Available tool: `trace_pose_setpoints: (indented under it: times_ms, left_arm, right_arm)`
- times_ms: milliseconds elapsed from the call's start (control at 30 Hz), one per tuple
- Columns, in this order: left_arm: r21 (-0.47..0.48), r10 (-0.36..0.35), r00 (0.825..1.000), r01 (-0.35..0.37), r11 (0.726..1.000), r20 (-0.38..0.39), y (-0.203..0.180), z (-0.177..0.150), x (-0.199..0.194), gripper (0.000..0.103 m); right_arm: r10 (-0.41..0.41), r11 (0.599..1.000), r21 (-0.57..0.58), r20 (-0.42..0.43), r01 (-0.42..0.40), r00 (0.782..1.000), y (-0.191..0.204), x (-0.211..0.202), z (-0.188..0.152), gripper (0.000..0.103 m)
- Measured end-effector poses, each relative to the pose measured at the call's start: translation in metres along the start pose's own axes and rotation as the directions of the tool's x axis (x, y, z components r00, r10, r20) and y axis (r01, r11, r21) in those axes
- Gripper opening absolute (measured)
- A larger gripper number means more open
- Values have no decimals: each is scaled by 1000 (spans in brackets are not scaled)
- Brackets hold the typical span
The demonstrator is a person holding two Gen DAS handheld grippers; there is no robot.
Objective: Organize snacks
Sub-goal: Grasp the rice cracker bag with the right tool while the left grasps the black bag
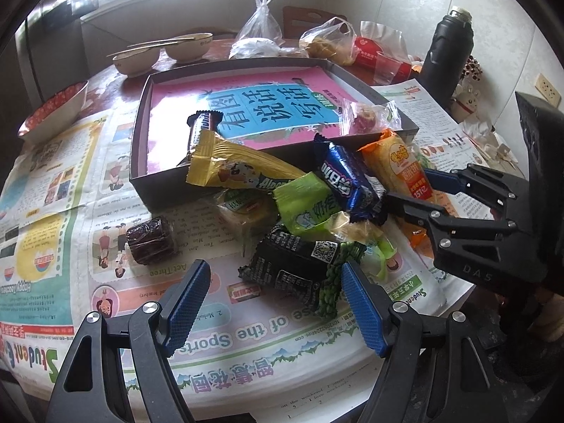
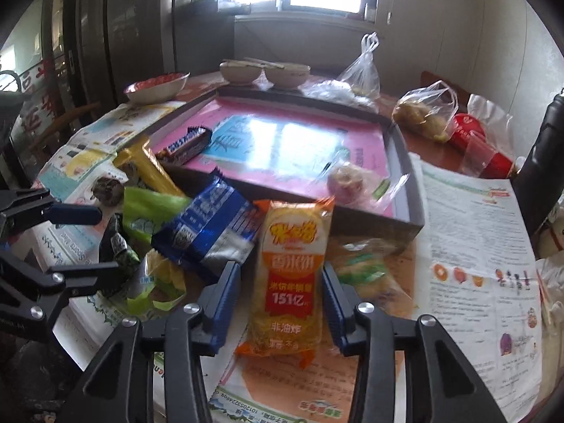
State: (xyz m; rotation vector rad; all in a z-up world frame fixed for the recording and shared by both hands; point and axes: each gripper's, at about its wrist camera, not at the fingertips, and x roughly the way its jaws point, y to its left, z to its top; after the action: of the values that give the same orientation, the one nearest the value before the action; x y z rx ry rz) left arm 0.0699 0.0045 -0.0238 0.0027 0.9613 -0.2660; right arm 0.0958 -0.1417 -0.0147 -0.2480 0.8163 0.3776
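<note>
Orange-and-yellow plastic rice-cracker packet, long and flat, lying lengthwise between the blue ribbed pads of the right gripper: long axis running straight away from the tool toward the shallow grey cardboard box lid, far end resting against its near wall. Jaws narrowed onto the packet's two long edges, pads apparently touching the wrapper; grip judged just made, not yet lifted. Right hand plainly the nearer one.

Left gripper wide open, holding nothing, hovering just before the black foil packet at the near edge of the snack heap. Blue foil wafer packet and lime-green wrapper piled just beside the orange packet; yellow candy bar overhanging the lid's corner.

Inside the lid: pink-and-blue booklet, dark chocolate bar, clear-wrapped round cake.

Underneath: newspaper sheets over a round table. Bowls, plastic bags, black flask behind; window bright beyond.
</note>
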Motion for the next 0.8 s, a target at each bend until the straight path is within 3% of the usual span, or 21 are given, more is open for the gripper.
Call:
trace_pose_setpoints:
  times_ms: [233, 333, 467, 533, 800]
  left_arm:
    - [1, -13, 1000, 13, 1000, 1, 0, 0, 2, 78]
    - [12, -28, 1000, 28, 1000, -6, -3, -2, 6, 78]
    - [16, -44, 999, 44, 999, -10, -5, 0, 10, 77]
    - [11, -52, 999, 52, 999, -10, -6, 0, 11, 71]
    - [-6, -65, 998, 65, 998, -10, -5, 1, 14, 64]
  right_arm:
    - [20, 1000, 21, -8, -19, 1000, -3, 8, -3, 45]
    - [1, 1000, 9, -8, -1, 1000, 0, 13, -4, 38]
    - [9, 1000, 22, -9, -9, 1000, -2, 14, -3, 36]
    - [20, 999, 31, -8, -20, 1000, -4, 13, -3, 36]
    - [67, 993, 92, 4, -67, 998, -16, 5, 0, 36]
